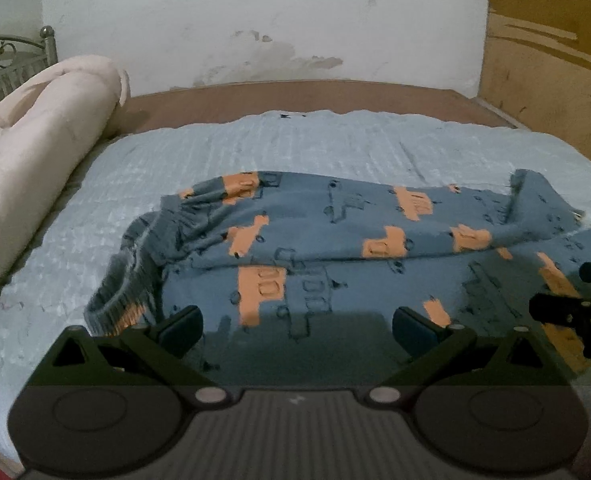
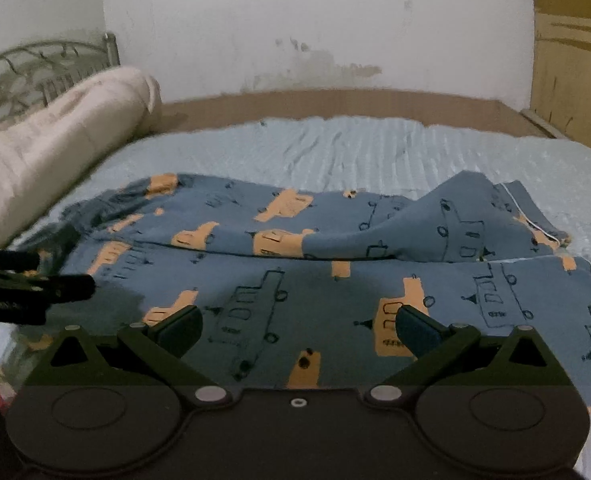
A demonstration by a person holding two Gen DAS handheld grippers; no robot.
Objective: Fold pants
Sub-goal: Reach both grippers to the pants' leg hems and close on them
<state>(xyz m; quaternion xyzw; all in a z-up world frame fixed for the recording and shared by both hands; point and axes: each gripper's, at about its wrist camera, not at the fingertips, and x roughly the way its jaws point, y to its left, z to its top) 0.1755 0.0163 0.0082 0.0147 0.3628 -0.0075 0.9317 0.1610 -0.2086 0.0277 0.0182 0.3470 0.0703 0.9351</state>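
So the blue pants (image 1: 335,248) with orange truck prints lie crumpled lengthwise along the bed's (image 1: 255,148) near edge, gathered waistband toward its left, cuffs toward its right. Left gripper (image 1: 297,326) and right gripper (image 2: 299,328) both spread wide, empty.

Both wrist cameras riding low over the near edge of the pants (image 1: 335,240), facing the stained wall (image 1: 255,20) beyond, left one sitting nearer their waistband, right one nearer their hems (image 2: 535,216), both sharing the pants and rolled quilt (image 2: 55,140)
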